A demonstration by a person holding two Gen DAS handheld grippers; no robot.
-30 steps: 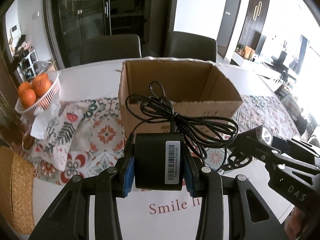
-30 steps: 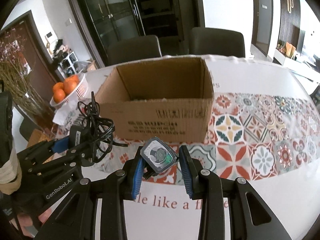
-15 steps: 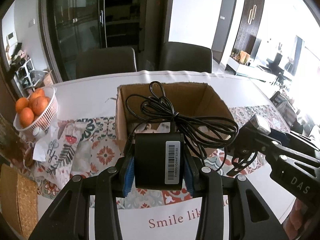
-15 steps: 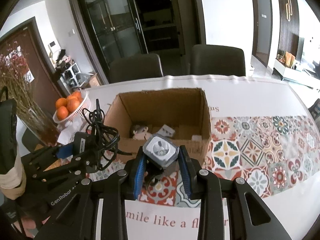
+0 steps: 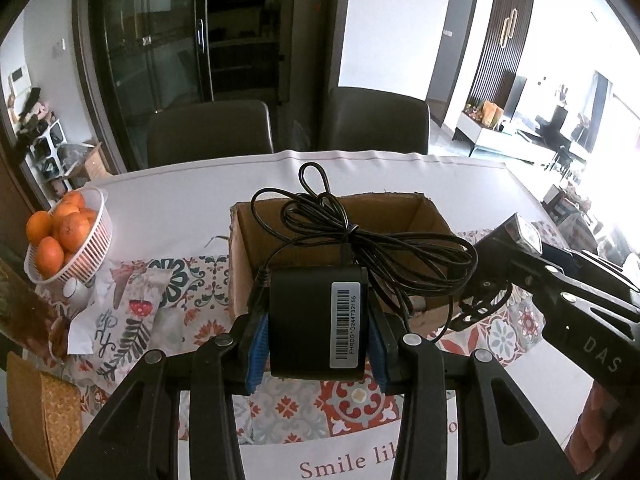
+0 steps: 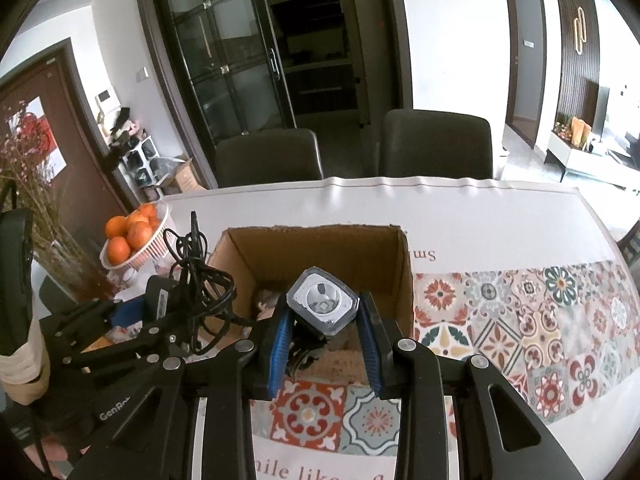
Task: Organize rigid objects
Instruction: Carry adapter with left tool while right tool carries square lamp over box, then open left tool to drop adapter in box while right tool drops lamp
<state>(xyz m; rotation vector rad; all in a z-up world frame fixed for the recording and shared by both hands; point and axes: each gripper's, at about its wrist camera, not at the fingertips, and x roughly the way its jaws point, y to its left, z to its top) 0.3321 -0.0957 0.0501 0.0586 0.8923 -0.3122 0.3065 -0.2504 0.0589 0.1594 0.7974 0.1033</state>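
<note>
My left gripper [image 5: 316, 320] is shut on a black power adapter [image 5: 316, 320] with a barcode label; its tangled black cable [image 5: 360, 240] hangs over the near wall of an open cardboard box [image 5: 240, 264]. My right gripper [image 6: 324, 328] is shut on a small grey light with a round lens [image 6: 322, 304], held above the box's near wall [image 6: 404, 280]. Small items lie inside the box [image 6: 264, 300]. Each gripper shows in the other's view: the right one [image 5: 520, 240] and the left one [image 6: 160, 300].
A white basket of oranges [image 5: 60, 236] stands at the left on a patterned tablecloth [image 6: 520, 320]. A woven box [image 5: 40, 404] sits at the near left edge. Two dark chairs [image 6: 268, 156] stand behind the table. Dried branches [image 6: 36, 208] rise at far left.
Both grippers have risen with their loads and moved forward toward the box; the box now appears lower and its inside shows.
</note>
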